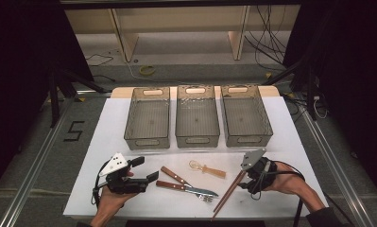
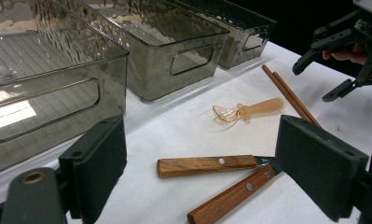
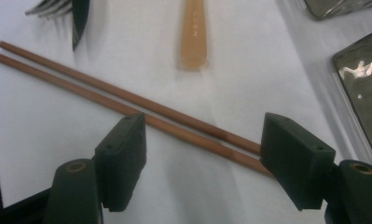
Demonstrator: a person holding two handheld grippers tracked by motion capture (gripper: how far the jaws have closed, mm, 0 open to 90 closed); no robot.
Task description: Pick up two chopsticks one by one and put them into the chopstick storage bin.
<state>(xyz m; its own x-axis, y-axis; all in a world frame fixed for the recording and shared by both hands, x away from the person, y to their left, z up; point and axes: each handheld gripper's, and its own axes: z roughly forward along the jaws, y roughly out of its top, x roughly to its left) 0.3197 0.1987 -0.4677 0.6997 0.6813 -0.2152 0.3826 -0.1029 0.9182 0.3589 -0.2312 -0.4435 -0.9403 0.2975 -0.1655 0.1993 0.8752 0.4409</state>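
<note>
My left hand-held gripper [image 1: 146,169] hovered with jaws apart and empty over the desk [image 1: 106,127], left of the wooden-handled knife [image 1: 174,175] and fork [image 1: 186,188]. My right hand-held gripper [image 3: 202,161] straddled the chopsticks [image 3: 127,103] lying on the desk, jaws wide, not gripping them.

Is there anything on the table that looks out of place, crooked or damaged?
Nothing looks damaged or spilled. The three bins stand in a neat row, all empty. The knife and fork lie crossed, and the chopsticks and amber spoon lie loose at different angles.
</note>
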